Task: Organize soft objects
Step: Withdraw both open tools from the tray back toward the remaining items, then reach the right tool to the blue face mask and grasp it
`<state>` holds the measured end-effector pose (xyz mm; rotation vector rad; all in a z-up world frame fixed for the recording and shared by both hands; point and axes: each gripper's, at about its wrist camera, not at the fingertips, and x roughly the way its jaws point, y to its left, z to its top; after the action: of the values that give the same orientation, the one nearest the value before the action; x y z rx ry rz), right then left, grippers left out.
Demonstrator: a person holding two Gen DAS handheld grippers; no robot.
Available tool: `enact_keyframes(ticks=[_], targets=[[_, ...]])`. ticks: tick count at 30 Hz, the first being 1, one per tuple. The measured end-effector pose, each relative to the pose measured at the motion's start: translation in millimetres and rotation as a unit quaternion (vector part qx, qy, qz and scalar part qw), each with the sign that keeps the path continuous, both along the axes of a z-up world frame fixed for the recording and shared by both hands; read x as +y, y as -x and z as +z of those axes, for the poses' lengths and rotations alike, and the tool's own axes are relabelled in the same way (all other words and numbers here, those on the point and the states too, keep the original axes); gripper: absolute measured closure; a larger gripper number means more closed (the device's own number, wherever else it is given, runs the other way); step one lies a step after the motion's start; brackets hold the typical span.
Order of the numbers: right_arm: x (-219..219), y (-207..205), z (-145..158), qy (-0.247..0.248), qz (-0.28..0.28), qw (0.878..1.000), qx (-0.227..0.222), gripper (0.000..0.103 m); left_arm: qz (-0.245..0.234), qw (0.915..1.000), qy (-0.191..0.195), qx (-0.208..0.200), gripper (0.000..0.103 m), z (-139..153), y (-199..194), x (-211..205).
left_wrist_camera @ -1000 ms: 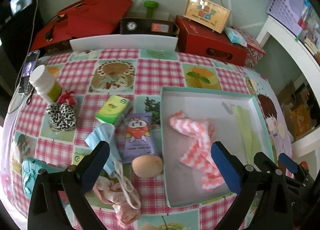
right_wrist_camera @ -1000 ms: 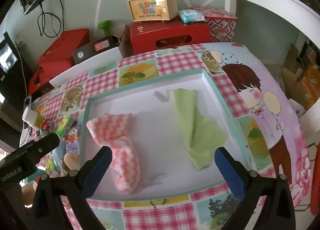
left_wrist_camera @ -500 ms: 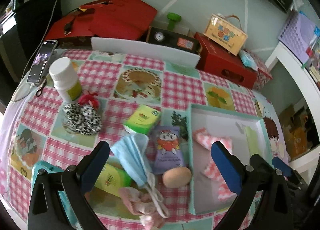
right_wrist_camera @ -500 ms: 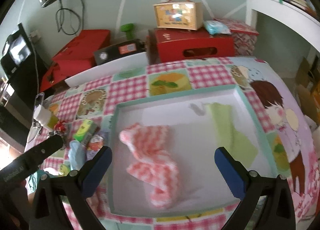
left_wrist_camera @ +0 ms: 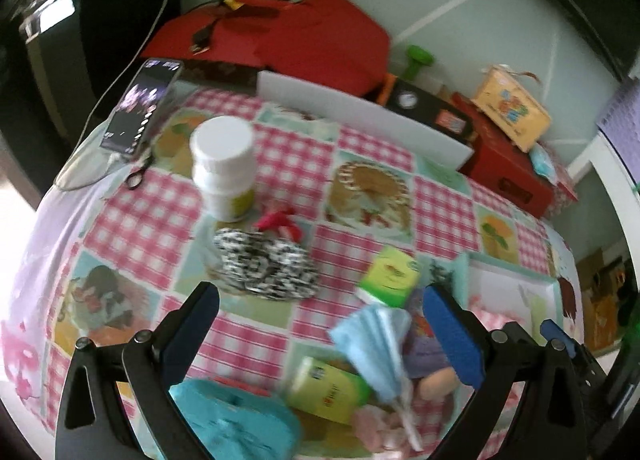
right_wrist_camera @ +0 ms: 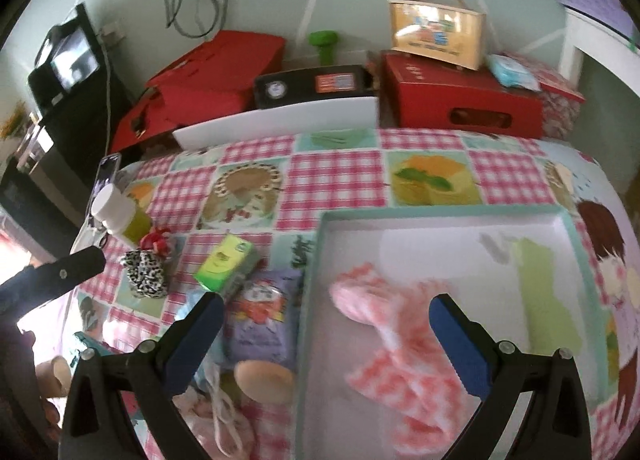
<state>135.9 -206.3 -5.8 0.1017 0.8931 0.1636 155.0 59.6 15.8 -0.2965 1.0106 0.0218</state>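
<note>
Both grippers are held over the checked tablecloth with their blue-padded jaws spread wide and nothing between them. The left gripper fills the bottom of its own view, and in its gap lies a black-and-white spotted scrunchie, a puffy ruffled ring of fabric sitting just below centre, with a small red hair tie touching its upper edge and a white-capped bottle standing just above that. Lower right in that view, a pale blue pleated face mask lies crumpled over a purple packet and a green-and-yellow pack, beside a beige egg-shaped thing; a teal cloth bunches at the bottom edge, and a green tissue pack sits right of centre. The right gripper straddles the left wall of the tray, a shallow white box with a mint rim filling the right half of its view. Inside it a pink-and-white zigzag cloth lies twisted and rumpled at lower centre, and a flat light green cloth rests well apart from it toward the right wall. A phone lies at the upper left of the table, and a red box stands beyond the far edge.
</note>
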Motion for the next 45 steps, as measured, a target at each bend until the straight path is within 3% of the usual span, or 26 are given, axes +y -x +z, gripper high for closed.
enact_keyframes(ticks=[5, 11, 15, 26, 33, 45], targets=[[26.1, -13.2, -1.5, 0.009, 0.03, 0.999, 0.002, 0.0, 0.007, 0.9994, 0.002, 0.035, 0.002, -5.8, -15.4, 21.9], [58.3, -21.1, -3.2, 0.023, 0.076, 0.997, 0.009, 0.0, 0.009, 0.9988, 0.005, 0.048, 0.002, -6.8, -20.2, 34.3], [77.9, -21.4, -14.0, 0.031, 0.108, 0.993, 0.024, 0.0, 0.016, 0.9977, 0.026, 0.06, 0.002, -13.9, -20.4, 46.6], [108.5, -14.6, -43.7, 0.045, 0.158, 0.984, 0.063, 0.001, 0.014, 0.995, 0.041, 0.091, 0.002, -35.6, -22.4, 59.7], [119.3, -12.5, -61.9, 0.044, 0.177, 0.979, 0.089, 0.014, 0.01, 0.9927, 0.052, 0.109, 0.002, -44.9, -23.8, 58.7], [117.7, -9.0, -57.4, 0.024, 0.19, 0.979, 0.077, 0.035, 0.012, 0.9914, 0.058, 0.117, 0.002, -49.7, -27.5, 54.9]])
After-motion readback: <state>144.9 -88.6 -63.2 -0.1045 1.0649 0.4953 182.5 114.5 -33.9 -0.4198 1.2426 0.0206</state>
